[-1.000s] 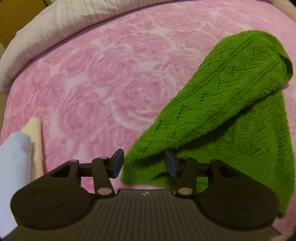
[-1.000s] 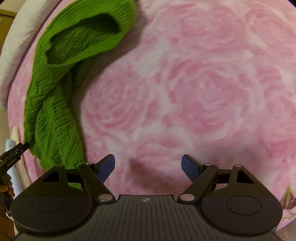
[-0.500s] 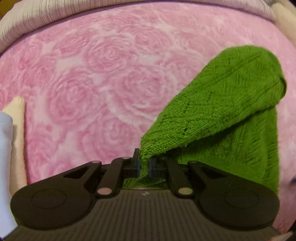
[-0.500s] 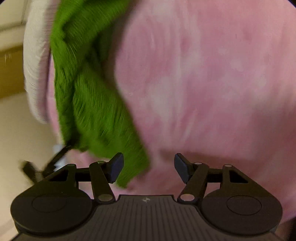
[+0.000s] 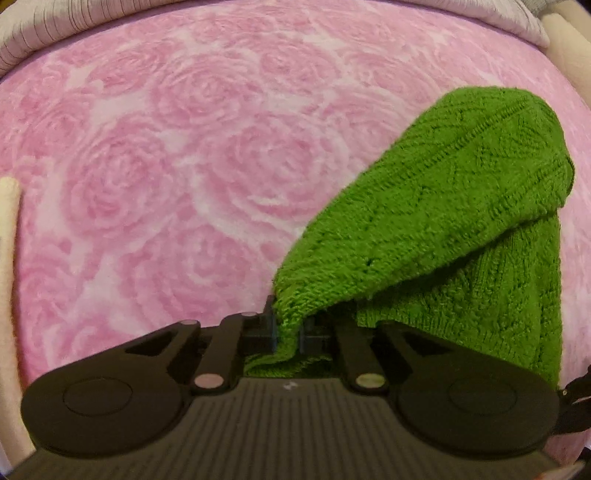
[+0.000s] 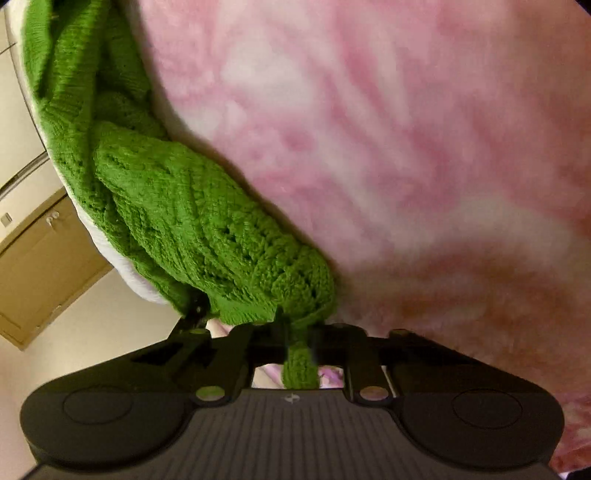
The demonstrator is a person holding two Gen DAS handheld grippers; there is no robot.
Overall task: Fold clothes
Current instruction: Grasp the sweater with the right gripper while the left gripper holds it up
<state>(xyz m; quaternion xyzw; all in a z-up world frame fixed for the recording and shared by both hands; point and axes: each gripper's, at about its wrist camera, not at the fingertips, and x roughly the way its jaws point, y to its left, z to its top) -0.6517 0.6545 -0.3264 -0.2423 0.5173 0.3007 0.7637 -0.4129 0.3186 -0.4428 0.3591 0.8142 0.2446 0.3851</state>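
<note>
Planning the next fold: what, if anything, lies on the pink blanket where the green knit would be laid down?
Nothing visible does. The left hand-held gripper and right hand-held gripper are each shut on the green knitted garment, and the rose-patterned pink blanket beside it is bare; only a cream fabric edge shows at the far left.

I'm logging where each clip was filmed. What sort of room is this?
Probably a bedroom: a pink rose-patterned blanket covers a bed-like surface, a striped pillow lies at its far edge, and wooden cabinets stand nearby.
</note>
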